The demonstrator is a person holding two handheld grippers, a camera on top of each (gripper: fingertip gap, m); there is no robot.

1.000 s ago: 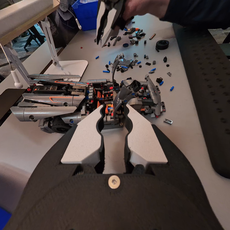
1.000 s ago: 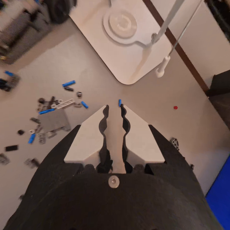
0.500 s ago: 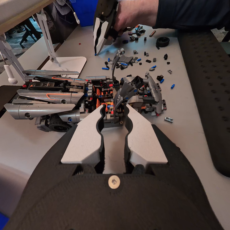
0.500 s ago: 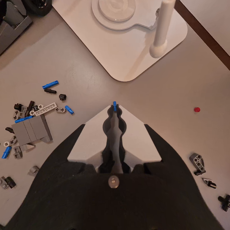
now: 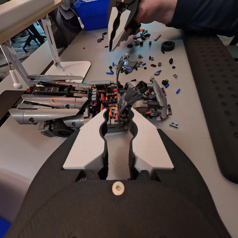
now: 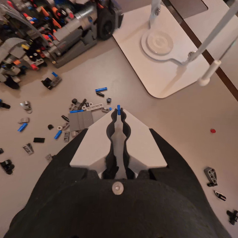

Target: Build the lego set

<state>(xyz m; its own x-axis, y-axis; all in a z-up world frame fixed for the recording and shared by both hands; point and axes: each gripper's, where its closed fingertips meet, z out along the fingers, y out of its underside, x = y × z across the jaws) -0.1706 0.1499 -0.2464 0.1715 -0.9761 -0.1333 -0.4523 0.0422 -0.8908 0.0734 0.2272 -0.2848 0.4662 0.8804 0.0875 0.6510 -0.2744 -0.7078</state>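
Half a second before, the right gripper [image 6: 118, 110] had its tips down at the table [image 6: 141, 115] with the blue pin [image 6: 118, 109] pinched between them; now it was raised clear of the surface, still clamped on that pin, which stood out past the fingertips. In the left wrist view the same gripper [image 5: 111, 49] hung in the air far ahead, carried by a hand [image 5: 153, 11] in a dark sleeve, the pin [image 5: 110, 50] a blue speck at its tip. Its view had also swung, so the lego car [image 6: 54, 32], blurred, filled the upper left ahead of it.

The left gripper [image 5: 117, 113] had barely shifted. Its jaws stood apart, holding nothing, the tips just in front of the middle of the lego car [image 5: 82, 103], whose orange and black inner frame showed between them.

Beyond the right gripper's tips and to their left lay loose pieces: a grey plate [image 6: 80, 120] just beside the left finger, a longer blue pin [image 6: 101, 89] farther ahead, and small black and grey bits. A white stand base [image 6: 167, 72] sat ahead to the right, a small red piece [image 6: 213, 131] off to the right. From the left gripper, a loose tyre [image 5: 168, 45] lay far ahead to the right, and a black mat [image 5: 216, 103] ran along the right side.
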